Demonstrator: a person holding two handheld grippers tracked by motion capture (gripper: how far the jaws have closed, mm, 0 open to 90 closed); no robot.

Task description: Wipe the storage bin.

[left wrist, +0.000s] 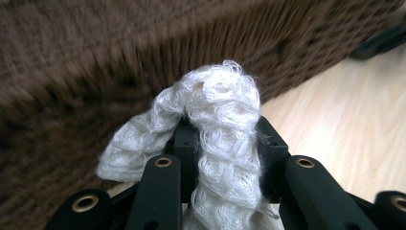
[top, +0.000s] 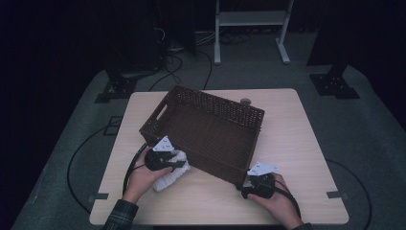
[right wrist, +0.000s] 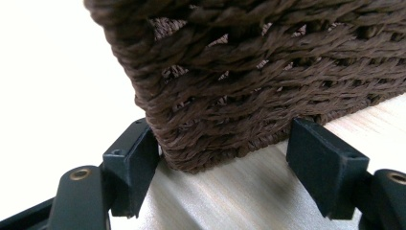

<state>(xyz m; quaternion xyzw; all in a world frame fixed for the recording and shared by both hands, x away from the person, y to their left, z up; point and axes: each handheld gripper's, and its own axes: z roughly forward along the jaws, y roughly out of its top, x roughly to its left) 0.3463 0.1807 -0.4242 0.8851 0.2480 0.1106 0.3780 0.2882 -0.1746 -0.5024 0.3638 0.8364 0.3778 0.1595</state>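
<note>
The left gripper [left wrist: 222, 143] has its jaws pinched tight on a white knitted cloth [left wrist: 215, 129]. In the left gripper view the cloth bulges above the jaws in a looped fold, with one flap drooping to the left and a strip running down between the black arms. In the high view this gripper [top: 178, 162] sits at the near long wall of the brown wicker basket [top: 249, 113], and the cloth [top: 171, 176] hangs below it onto the table [top: 306, 143]. The left hand [top: 143, 175] grips the body from behind, its forearm in a plaid sleeve [top: 119, 215] coming up from the bottom edge.

The right gripper [right wrist: 222, 158] stands wide, its jaws on either side of the basket's near corner [right wrist: 225, 110]. The left pad looks to be against the weave; the right one stands apart from it. In the high view the right hand [top: 277, 199] lies low on the table behind that gripper [top: 246, 184].

The basket wall in the left gripper view is smeared with blur, so its weave is hard to read there. Whether the cloth still rests on the table under the left gripper cannot be told. The dim light hides detail in the basket's interior, and the right forearm is cut off at the frame's bottom edge.
</note>
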